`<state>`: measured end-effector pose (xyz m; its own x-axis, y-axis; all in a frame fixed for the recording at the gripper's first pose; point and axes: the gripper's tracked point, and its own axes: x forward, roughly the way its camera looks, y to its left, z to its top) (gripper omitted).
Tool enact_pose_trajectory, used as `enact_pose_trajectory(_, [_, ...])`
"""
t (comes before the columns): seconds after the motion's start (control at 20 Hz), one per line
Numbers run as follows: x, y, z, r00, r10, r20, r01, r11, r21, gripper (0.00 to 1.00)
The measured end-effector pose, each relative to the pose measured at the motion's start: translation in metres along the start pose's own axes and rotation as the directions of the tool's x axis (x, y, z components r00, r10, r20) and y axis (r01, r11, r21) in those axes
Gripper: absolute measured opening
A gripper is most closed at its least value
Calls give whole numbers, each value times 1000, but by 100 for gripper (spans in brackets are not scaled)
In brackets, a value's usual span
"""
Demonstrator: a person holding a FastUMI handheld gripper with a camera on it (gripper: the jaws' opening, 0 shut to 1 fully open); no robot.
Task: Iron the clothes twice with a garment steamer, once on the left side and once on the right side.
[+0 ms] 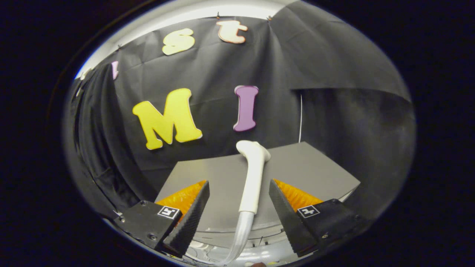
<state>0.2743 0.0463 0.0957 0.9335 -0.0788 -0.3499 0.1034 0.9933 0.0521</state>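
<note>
Garment steamer [251,178]: the white steamer wand is lying lengthwise on the grey table [315,170], its angled head reaching toward the table's far edge and its clear hose [239,237] trailing off the near edge.

Gripper [239,202]: the fingers are standing wide apart, one on each side of the wand's handle; neither finger is touching it, and nothing is being held.

Position: the handle is sitting between the fingertips, slightly nearer the right one, with the head lying beyond them.

Clothes: no garment is appearing on the table or against the black cloth wall [334,74] behind it; where the clothes are hanging cannot be told from here.

Step in hand: judging by the open fingers straddling the handle, the pickup of the steamer is being set up, and neither ironing pass looks begun.

Doing it well: the fingers are best closing on the straight white part of the handle, above the joint where the hose begins, so that both pads are pressing on firm plastic rather than on the soft tube. Centring the handle between the pads first should keep the wand from twisting as they close.

Watch for: the smooth, rounded handle may be rolling under an uneven squeeze, and the hose hanging past the near edge may be dragging on the wand as it is lifted.

Progress: early, by this reading, with both the left and the right pass still ahead.
</note>
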Motion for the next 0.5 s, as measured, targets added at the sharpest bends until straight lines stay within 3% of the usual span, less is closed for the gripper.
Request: enact_pose_trajectory(0.5, [76,-31,-18,971,-16,-239,35,997,73,99])
